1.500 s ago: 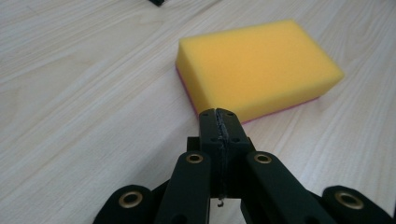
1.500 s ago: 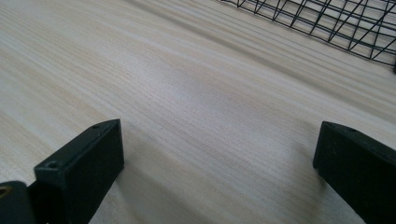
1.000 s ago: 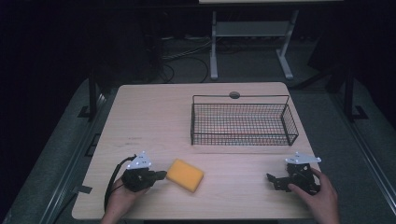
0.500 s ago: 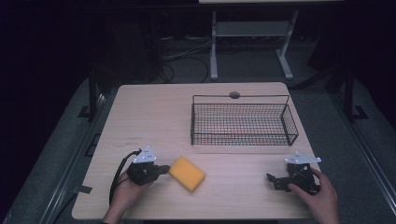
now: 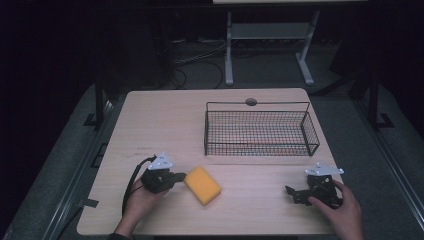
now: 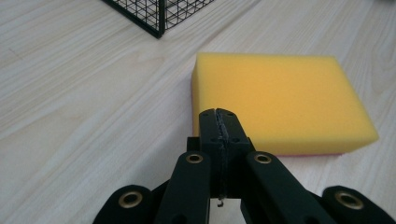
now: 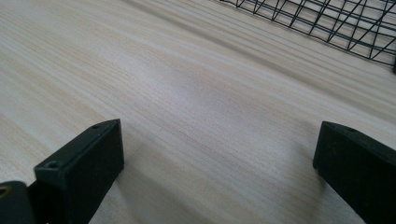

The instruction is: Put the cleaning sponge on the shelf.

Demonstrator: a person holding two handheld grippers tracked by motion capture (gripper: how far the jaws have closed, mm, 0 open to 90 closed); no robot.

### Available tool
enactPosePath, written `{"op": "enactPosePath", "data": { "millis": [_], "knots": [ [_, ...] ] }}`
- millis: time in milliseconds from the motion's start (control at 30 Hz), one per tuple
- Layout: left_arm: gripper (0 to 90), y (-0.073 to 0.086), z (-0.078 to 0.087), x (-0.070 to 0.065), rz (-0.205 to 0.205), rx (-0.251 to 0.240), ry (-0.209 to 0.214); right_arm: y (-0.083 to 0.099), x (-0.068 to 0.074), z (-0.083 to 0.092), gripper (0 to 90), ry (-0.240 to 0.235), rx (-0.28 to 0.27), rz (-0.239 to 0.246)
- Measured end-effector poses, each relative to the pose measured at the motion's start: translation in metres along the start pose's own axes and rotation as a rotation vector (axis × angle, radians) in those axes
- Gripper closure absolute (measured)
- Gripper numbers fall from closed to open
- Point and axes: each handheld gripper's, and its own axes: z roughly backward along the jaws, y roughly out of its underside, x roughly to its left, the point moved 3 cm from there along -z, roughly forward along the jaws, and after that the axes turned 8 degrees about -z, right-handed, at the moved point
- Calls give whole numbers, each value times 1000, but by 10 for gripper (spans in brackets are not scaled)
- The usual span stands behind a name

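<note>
The left hand-held gripper [image 5: 176,176] is seen in the high view at the near left of the bench [image 5: 165,120], its jaws pressed together with nothing between them, pointing to the right at the yellow sponge [image 5: 202,185], whose near corner is met or all but met by the tips. The sponge's long axis is laid diagonally, from far-left to near-right, and the wire basket [image 5: 260,131] is placed beyond it, toward the far right. The right hand-held gripper [image 5: 292,192] is held well apart from the sponge, so the left is far the nearer. In the left gripper view, the closed tips [image 6: 220,122] are found against the sponge's [image 6: 280,100] near side face, low and level with the bench top; actual contact cannot be told for certain. In the right gripper view, the jaws [image 7: 219,168] are held wide apart over bare wood, low above the surface.
</note>
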Motion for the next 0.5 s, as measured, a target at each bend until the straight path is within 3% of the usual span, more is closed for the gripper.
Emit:
{"op": "enactPosePath", "data": {
  "millis": [500],
  "knots": [
    [896, -19, -22, 4, -42, 12, -1, 0, 0, 0, 12, 1, 0, 0]
  ]
}}
